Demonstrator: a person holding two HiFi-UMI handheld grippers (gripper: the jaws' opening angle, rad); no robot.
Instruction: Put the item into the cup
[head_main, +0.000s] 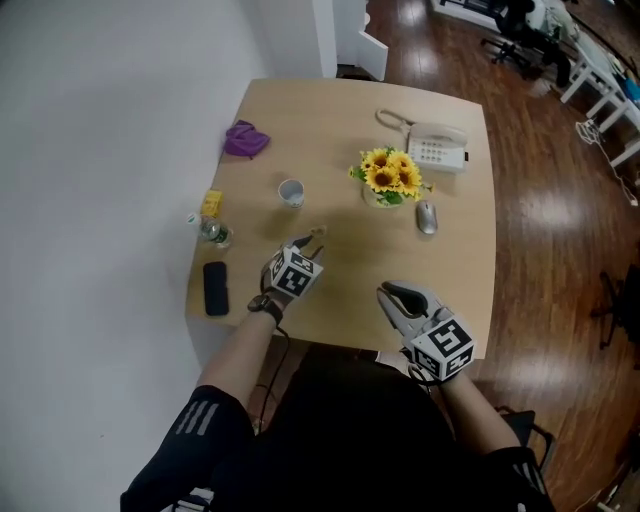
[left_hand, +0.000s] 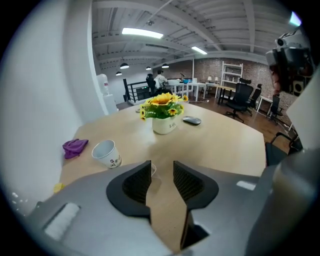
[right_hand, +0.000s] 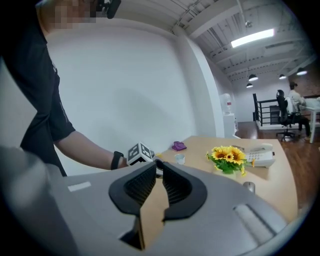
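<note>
Over at the counter (head_main: 470, 280), the cup (head_main: 291, 192) stands alone left of centre in the head view, mouth up, nothing inside that I can make out. It sits between the purple cloth (head_main: 245, 140) at upper left and the sunflowers (head_main: 390, 176) to its right. The left claw (head_main: 316, 237) hovers just below the cup, pointed up the frame toward it. Its own view has the left claw (left_hand: 162, 172) open, jaws apart with bare wood between them and the cup (left_hand: 106, 152) just beyond at left. A small pale thing (left_hand: 152, 170) peeks out beside the left jaw's tip, too little showing to name it.

The right claw (head_main: 392, 293) waits lower right, near the counter's front edge. In its own view the right claw (right_hand: 158, 167) has its tips drawn almost together, empty.

Along the left edge lie a yellow piece (head_main: 212, 203), a bottle (head_main: 212, 232) and a black slab (head_main: 215, 288). A mouse (head_main: 426, 216) and a telephone (head_main: 437, 147) sit by the flowers.
</note>
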